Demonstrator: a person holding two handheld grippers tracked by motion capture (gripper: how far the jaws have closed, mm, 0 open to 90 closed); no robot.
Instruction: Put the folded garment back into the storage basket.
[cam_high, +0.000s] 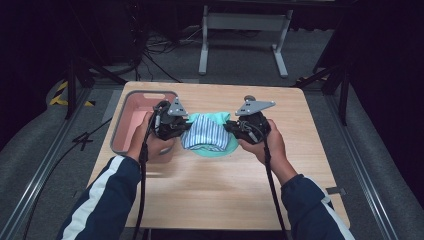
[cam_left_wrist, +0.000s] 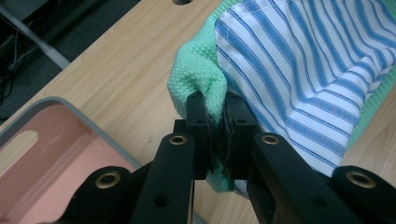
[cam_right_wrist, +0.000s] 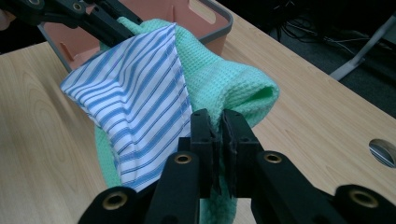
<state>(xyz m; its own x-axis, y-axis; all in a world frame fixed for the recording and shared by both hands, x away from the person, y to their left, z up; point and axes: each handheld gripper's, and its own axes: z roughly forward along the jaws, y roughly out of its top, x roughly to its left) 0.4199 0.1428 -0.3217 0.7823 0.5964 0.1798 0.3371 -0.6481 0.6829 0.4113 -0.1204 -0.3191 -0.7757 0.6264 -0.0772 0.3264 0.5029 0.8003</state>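
Each gripper, left (cam_high: 186, 125) and right (cam_high: 231, 126), pinches a side of the green cloth (cam_left_wrist: 198, 79) and striped cloth (cam_high: 205, 131), near the surface's (cam_high: 210, 185) far-left bin (cam_high: 131, 120); keeping both hands level prevents slipping.

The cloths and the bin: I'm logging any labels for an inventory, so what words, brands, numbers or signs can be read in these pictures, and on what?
None: no readable text stands on the striped cloth, the green cloth, the pink bin, the table or either hand-held gripper.
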